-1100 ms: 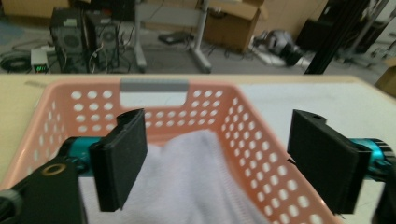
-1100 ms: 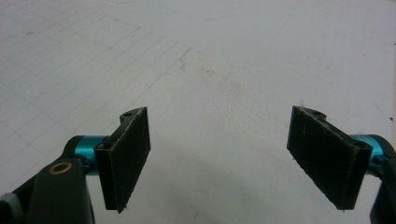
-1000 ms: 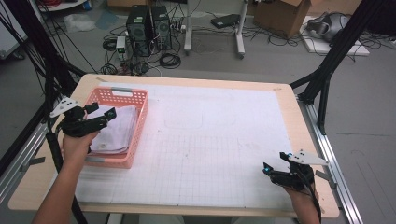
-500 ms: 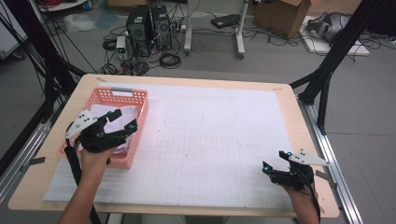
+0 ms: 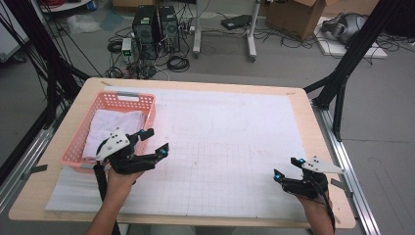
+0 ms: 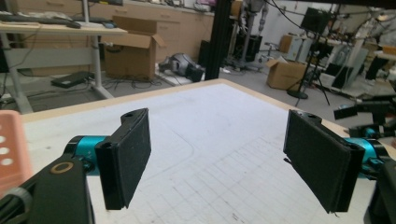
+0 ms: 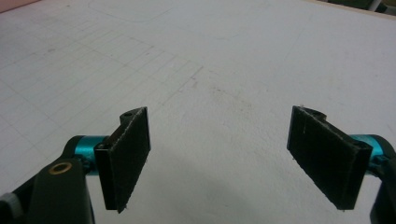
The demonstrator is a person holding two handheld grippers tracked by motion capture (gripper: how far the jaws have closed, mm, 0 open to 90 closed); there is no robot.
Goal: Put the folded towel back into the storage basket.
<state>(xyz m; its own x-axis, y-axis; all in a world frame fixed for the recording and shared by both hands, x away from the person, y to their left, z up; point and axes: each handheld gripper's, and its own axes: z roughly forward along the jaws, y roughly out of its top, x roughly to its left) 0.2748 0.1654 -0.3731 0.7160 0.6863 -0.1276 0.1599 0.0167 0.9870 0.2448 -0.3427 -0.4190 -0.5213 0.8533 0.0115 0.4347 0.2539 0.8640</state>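
Since your left gripper (image 5: 149, 144) was over the pink basket (image 5: 149, 110) a second ago and now sits off the basket's near right corner, above the white gridded mat (image 5: 235, 147), it reads as a finished drop, not a pick. The basket is at the mat's far left, and the folded white cloth (image 5: 110, 129) lies flat inside it, loose, nothing touching it. Your left gripper's jaws are spread wide with nothing between them; the left gripper view looks past the basket's edge (image 6: 11, 144) across bare mat. Your right gripper (image 5: 288, 169) hasn't moved: parked far right of the basket near the mat's front edge, jaws likewise spread, holding nothing. My read is that the cloth is stowed and the left hand is backing out.
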